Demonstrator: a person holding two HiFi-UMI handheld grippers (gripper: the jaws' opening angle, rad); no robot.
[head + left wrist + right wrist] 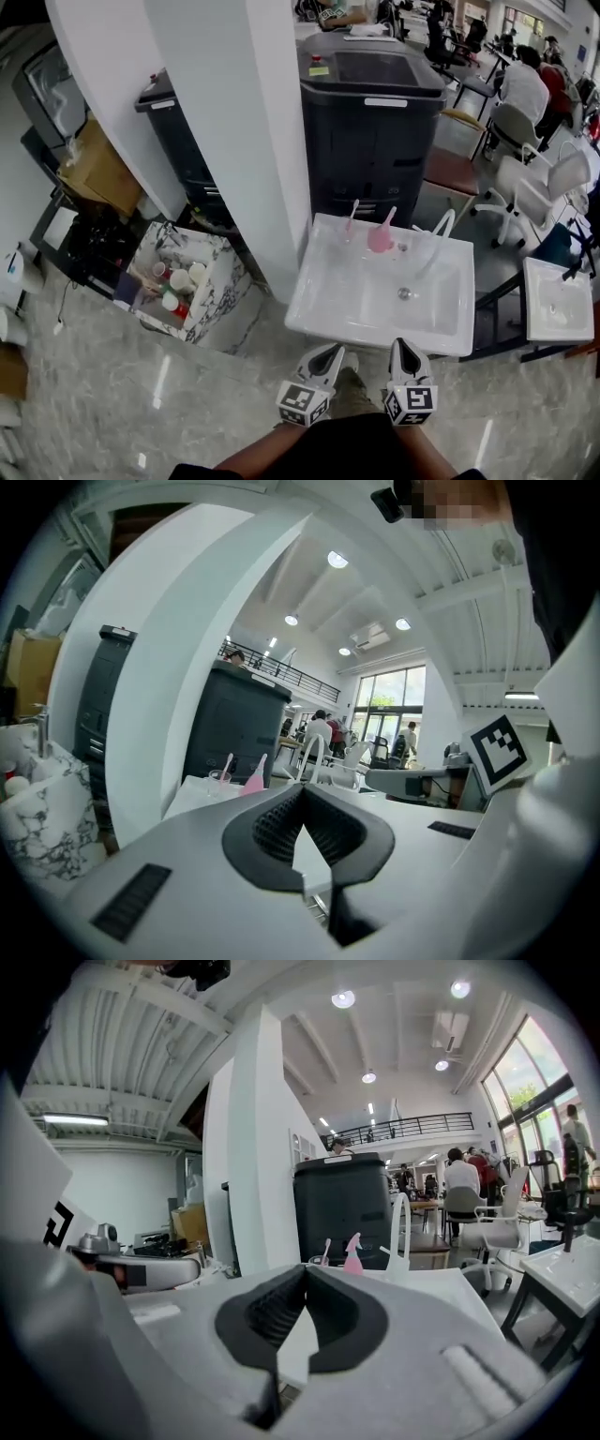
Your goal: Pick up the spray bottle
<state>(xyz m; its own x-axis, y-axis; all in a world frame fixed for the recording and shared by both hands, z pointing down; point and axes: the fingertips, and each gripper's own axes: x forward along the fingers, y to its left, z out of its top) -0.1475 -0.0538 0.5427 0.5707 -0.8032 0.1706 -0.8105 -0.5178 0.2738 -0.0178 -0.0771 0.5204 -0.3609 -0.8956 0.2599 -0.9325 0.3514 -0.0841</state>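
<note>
The sink (323, 314) sits ahead, with the pink bottle (380, 236) upright at its 12 o'clock edge. The left gripper (333, 352) and right gripper (404, 347) are closed tight, empty. One should open wide early, then approach the bottle's body level.

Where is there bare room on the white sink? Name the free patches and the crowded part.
Free: the basin floor between the drain and the left rim of the sink, and the front rim. Crowded: the back ledge, where cup, pink spray bottle and faucet stand side by side.
</note>
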